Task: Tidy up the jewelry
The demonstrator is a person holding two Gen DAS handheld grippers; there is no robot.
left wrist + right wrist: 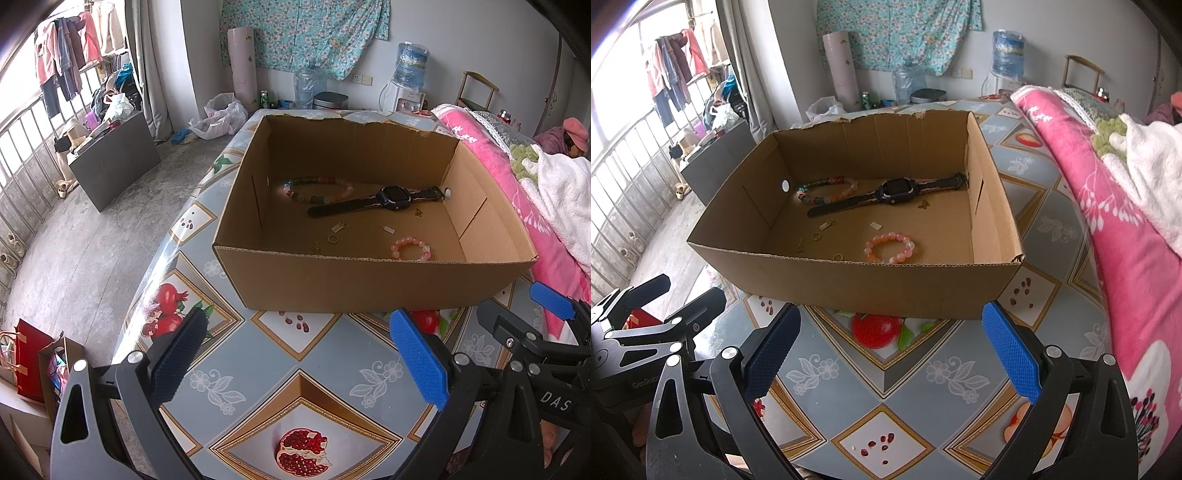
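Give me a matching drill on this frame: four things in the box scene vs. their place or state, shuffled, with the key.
Things:
1. pink bead bracelet
2. black watch
3. multicolour bead bracelet
4. left gripper

Places or states:
A. lying stretched out diagonally across the middle of the cardboard box
B. at the box's back left, by the round hole in the wall
C. open and empty, over the tablecloth in front of the box
D. near the front wall, right of the small gold pieces

Pairs: 1-D, 2-A, 3-B, 4-C
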